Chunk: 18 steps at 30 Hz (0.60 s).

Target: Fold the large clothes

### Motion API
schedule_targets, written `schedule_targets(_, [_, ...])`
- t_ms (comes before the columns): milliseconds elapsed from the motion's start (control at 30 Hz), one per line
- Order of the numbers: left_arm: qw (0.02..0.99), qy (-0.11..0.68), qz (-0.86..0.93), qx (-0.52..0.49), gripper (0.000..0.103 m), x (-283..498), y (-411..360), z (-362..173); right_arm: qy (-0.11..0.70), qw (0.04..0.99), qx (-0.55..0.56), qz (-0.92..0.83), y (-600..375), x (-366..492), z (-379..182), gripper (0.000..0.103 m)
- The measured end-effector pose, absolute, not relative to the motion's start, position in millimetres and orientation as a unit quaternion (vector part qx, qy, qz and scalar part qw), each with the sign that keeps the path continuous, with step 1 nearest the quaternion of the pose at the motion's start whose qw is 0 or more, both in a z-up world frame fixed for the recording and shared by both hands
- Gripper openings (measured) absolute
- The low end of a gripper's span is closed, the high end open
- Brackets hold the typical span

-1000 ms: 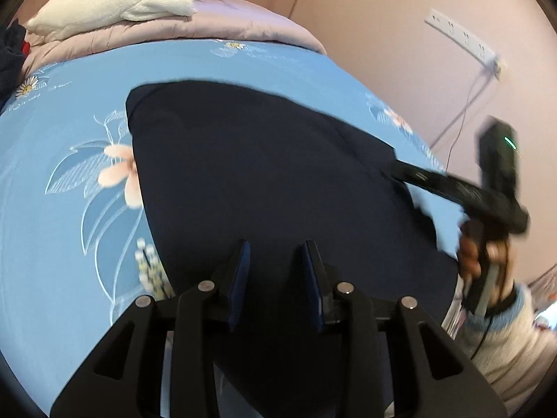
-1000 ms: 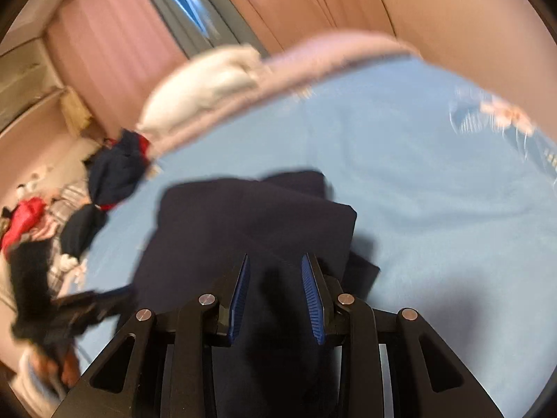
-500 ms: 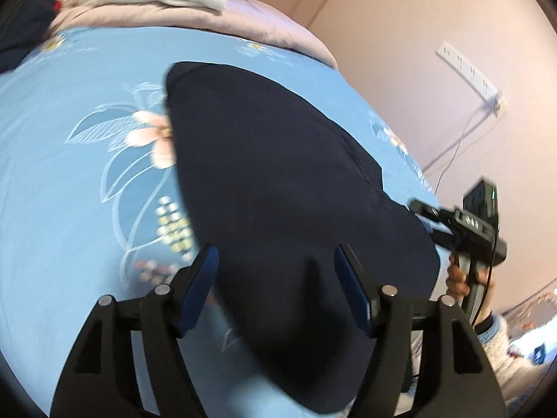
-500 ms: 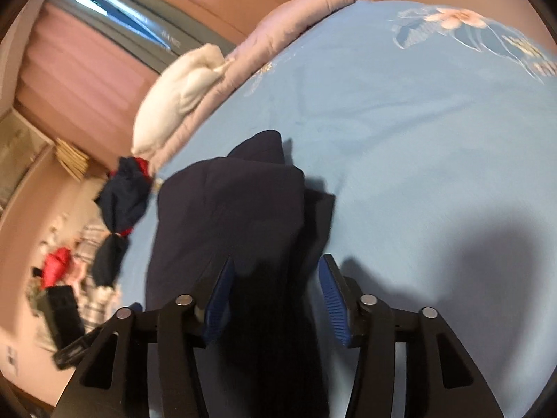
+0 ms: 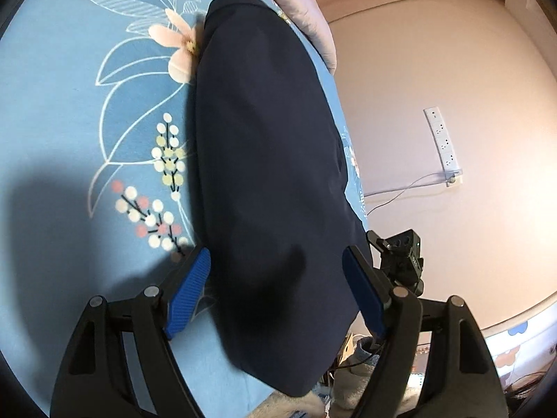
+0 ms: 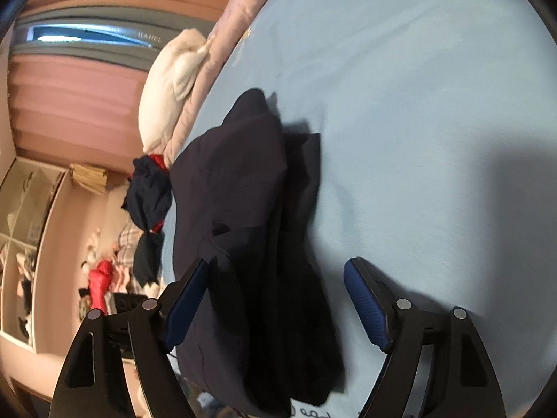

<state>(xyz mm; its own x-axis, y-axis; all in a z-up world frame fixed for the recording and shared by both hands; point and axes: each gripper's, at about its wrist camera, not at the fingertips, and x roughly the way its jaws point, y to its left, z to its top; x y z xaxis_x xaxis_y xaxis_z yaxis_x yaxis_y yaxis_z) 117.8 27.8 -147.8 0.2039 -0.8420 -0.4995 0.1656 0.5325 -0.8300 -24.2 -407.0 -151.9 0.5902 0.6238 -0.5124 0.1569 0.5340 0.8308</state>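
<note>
With the left gripper (image 5: 275, 291) and right gripper (image 6: 275, 301) both opening and clear of the folded dark navy fabric garment (image 5: 264, 160), back each straight off the light blue floral bedsheet (image 5: 52, 111) so no edge drags

A home bedroom: floral blue bedsheet (image 5: 52, 104), white pillow (image 6: 170, 87), curtained window (image 6: 87, 35), clothes pile (image 6: 104, 271).
</note>
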Motion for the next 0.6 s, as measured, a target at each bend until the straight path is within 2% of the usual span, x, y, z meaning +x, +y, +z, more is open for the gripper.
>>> schedule_targets(600, [0.689, 0.542, -0.364, -0.315, 0.079, 129.3, -7.3, -158.2, 0.459, 0.752, 0.419, 0.220, -394.5, 11.1, -158.4, 0.083])
